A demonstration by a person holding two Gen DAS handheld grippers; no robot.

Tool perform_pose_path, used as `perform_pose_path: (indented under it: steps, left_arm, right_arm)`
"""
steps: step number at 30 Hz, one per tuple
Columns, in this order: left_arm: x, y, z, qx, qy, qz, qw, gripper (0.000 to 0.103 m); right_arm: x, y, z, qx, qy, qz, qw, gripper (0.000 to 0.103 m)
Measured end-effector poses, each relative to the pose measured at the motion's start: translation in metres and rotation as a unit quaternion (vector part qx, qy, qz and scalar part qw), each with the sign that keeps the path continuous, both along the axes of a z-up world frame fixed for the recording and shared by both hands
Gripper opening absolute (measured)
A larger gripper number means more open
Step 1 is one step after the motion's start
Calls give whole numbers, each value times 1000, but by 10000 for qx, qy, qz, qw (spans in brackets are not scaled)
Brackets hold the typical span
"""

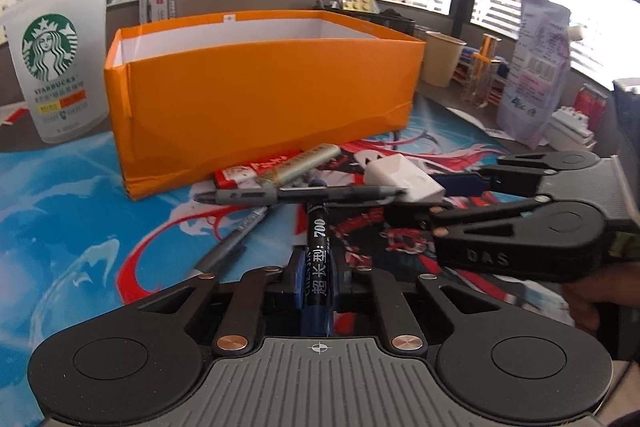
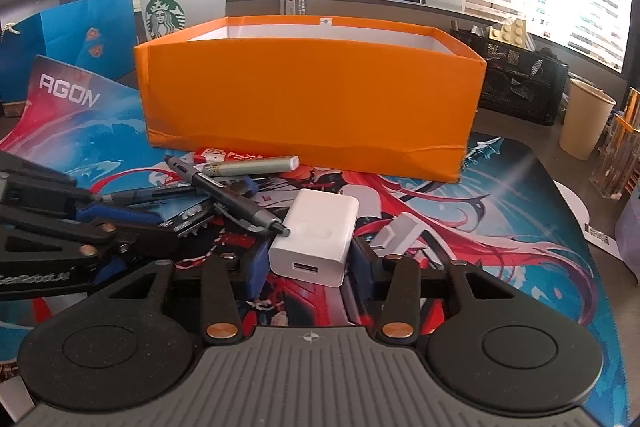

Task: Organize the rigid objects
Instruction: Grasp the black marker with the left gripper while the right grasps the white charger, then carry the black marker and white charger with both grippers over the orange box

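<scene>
Near the counter's front edge, before the orange box (image 1: 260, 95), we are clenching our left tool (image 1: 318, 281) on a black marker (image 1: 319, 239); our right tool (image 2: 310, 261) is straddling the white charger (image 2: 316, 237), contact unclear.

We are looking from the left wrist low over the printed mat (image 1: 80, 227), tilted downward, facing the orange box (image 1: 260, 99) close ahead. From the right wrist we are facing the same box (image 2: 312, 99) from its right side. Both views are sharing the box, the white charger (image 2: 316, 239) and the pens.
</scene>
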State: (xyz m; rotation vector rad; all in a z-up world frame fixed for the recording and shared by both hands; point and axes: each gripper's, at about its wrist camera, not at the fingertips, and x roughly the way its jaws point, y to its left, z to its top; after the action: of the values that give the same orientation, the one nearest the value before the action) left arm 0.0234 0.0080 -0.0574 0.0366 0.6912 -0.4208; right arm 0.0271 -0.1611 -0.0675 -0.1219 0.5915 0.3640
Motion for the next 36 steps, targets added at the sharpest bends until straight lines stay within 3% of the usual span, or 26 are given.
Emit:
perform_pose_path:
  steps: [12,23,36]
  left_arm:
    - [-27,1,20,-287,-94,-131,9995,10]
    - [-39,17,50,-349,-591,207,9974,10]
    - [-42,17,76,-326,-1031,251,9938,10]
  right_arm:
    - [-2,-22,12,123,-196,-334,9992,39]
    - [-16,-13,27,185,-452,-184,9986,38]
    - [-29,-15,51,403,-793,-108,9960,37]
